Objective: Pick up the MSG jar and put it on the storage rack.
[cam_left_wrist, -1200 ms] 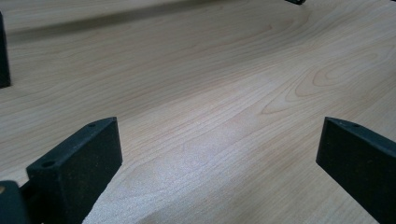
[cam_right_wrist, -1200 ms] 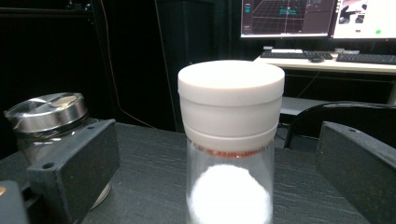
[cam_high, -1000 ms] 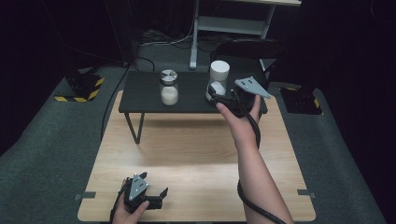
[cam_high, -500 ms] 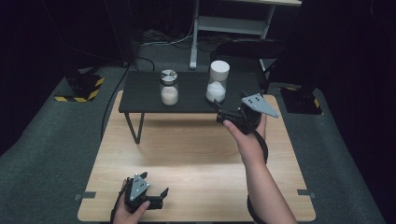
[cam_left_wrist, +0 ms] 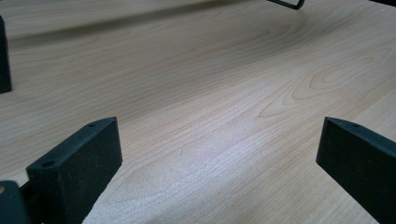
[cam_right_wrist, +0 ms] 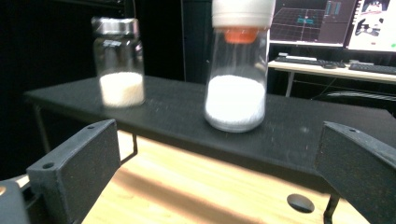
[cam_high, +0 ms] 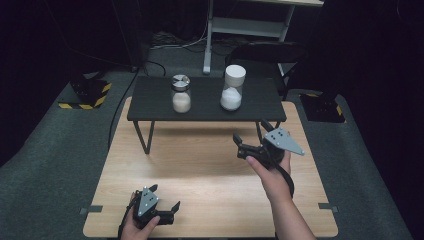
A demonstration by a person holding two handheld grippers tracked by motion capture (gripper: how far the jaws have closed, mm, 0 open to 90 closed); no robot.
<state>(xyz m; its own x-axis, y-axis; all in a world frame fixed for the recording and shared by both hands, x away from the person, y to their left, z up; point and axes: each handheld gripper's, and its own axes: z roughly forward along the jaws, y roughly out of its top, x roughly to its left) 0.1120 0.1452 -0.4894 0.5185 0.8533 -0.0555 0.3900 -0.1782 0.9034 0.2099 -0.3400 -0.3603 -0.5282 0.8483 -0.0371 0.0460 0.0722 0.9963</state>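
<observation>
High view. A wooden table (cam_high: 200, 165) is seen in the lower half of the frame, and a low black shelf (cam_high: 205, 102) stands across its far edge on thin metal legs. Two jars are placed on the shelf, well apart: a metal-lidded jar (cam_high: 181, 93) left of centre and a taller white-capped jar (cam_high: 233, 88) right of centre, each partly filled with white powder. Both are set back from the shelf's front edge.

The right gripper (cam_high: 245, 147) is held above the table at centre right, just in front of the shelf's front edge and below the white-capped jar in the frame, touching neither. Its jaws are spread apart and nothing is held between them. The left gripper (cam_high: 167, 210) is shown at the lower left, near the table's near edge, with jaws likewise parted and empty. A broad bare stretch of wood lies between the two grippers.

Right gripper view. The white-capped jar (cam_right_wrist: 236, 70) is seen at upper centre between the two spread jaws, and the metal-lidded jar (cam_right_wrist: 119, 63) at upper left. A band of bare shelf (cam_right_wrist: 289, 135) separates the jars from its front edge.

Left gripper view. Bare table (cam_left_wrist: 210, 107) is framed by the wide-set jaws; a shelf leg is visible at the upper right.
</observation>
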